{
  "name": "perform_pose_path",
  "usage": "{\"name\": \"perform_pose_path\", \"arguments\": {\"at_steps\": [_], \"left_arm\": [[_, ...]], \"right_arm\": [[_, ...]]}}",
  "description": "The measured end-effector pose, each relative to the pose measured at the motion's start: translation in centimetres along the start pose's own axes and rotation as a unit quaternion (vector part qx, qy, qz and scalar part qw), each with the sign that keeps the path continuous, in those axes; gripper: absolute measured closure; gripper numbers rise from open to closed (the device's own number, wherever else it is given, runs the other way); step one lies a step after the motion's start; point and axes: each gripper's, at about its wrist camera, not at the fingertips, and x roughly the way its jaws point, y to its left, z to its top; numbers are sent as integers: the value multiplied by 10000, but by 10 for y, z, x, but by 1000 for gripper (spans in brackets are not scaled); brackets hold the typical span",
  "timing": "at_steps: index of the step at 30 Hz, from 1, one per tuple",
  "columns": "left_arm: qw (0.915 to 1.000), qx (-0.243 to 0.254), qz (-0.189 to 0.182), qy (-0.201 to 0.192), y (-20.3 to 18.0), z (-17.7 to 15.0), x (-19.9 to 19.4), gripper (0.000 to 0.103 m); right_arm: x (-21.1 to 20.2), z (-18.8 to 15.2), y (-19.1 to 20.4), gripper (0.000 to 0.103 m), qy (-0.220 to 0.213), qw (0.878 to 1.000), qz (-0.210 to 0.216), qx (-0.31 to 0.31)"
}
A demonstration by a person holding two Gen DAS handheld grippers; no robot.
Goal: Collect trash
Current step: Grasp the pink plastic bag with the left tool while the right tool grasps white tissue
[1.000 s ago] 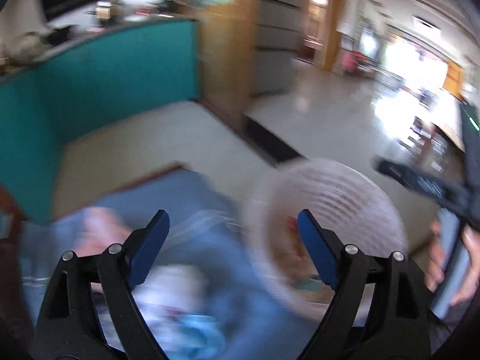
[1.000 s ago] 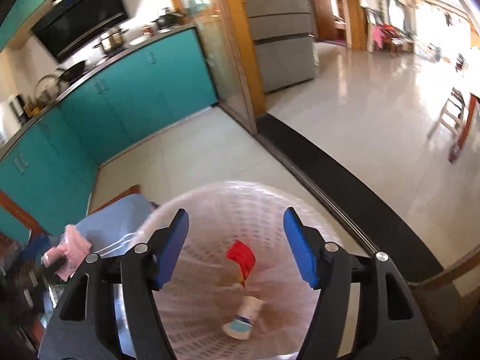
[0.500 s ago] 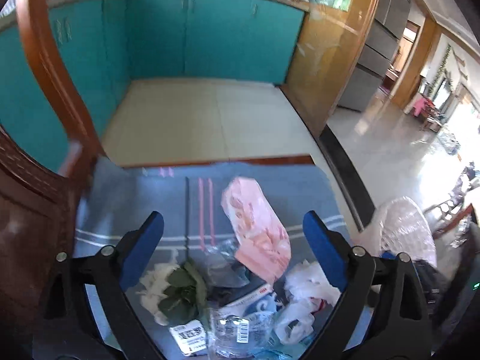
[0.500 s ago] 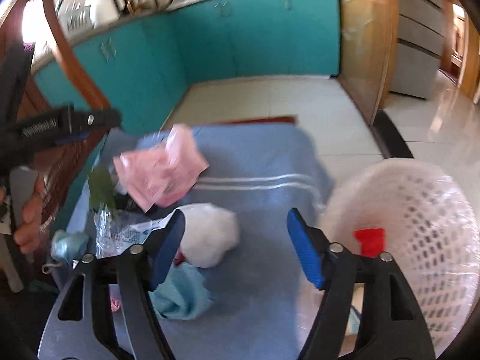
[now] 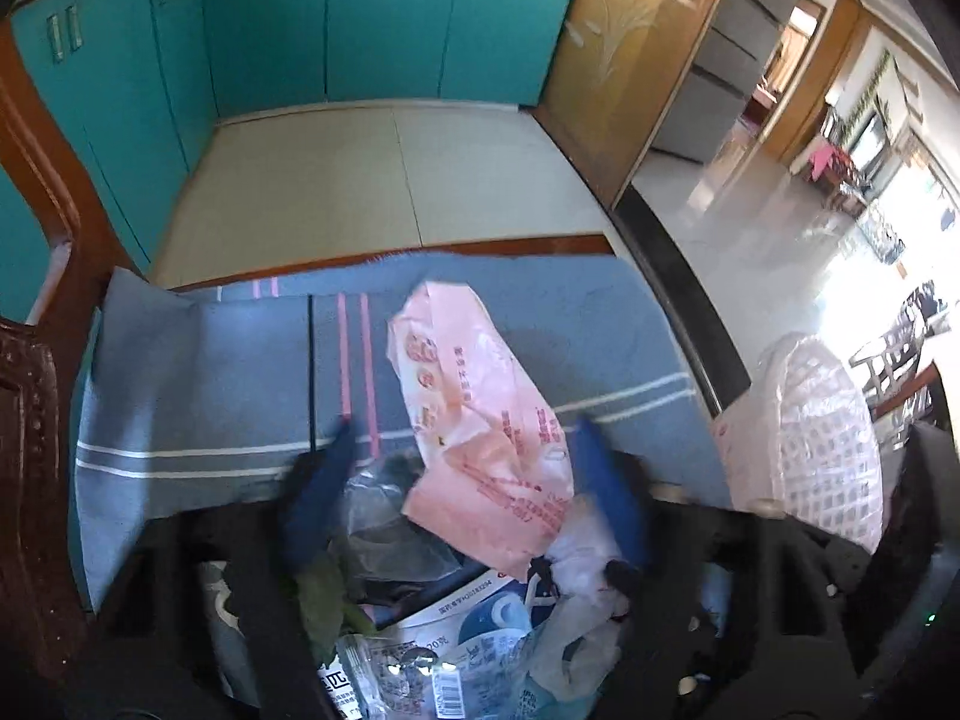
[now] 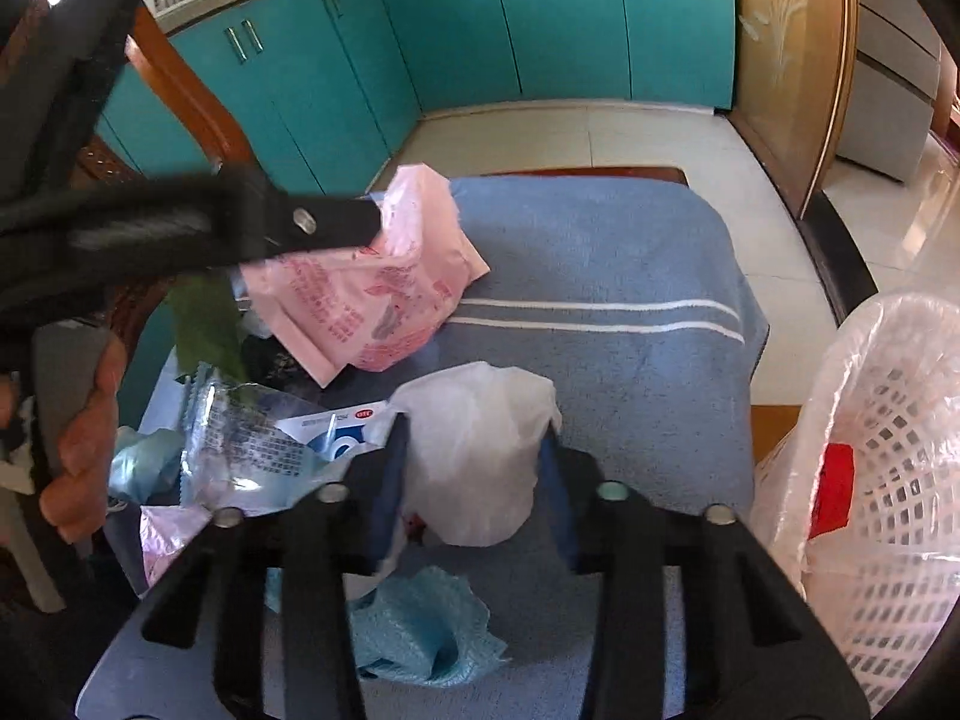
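A pile of trash lies on a blue striped towel. A pink plastic bag lies on top, between the blurred fingers of my left gripper, which stands open around it. In the right wrist view my right gripper is open with its fingers on either side of a crumpled white plastic bag. The pink bag lies beyond, partly behind the left gripper. A white lattice basket lined with plastic stands at the right and holds a red scrap.
Clear wrappers, a green leaf, a white-and-blue packet and a teal tissue lie in the pile. A dark wooden chair stands at the left. Teal cabinets and tiled floor lie beyond the table edge.
Both grippers have swung from the basket to the trash pile and dropped closer. The left now straddles the pink bag and has narrowed; the right straddles the white bag.
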Motion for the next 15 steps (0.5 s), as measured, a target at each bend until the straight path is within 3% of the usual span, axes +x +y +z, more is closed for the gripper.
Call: {"name": "perform_pose_path", "arguments": {"at_steps": [1,2,5,15], "left_arm": [[10000,-30,-29,70,1,-1,3,64],[10000,-42,-43,75,2,-2,4,70],[9999,-60,-103,-25,4,-2,0,78],[9963,-75,-429,-739,7,1,-41,80]], "right_arm": [[-3,-1,-1,69,-31,10000,0,-14],[-5,-1,-1,70,-54,10000,-6,-12],[-12,0,-5,72,-147,9999,-23,50],[-45,5,-28,73,-767,9961,-103,418]]}}
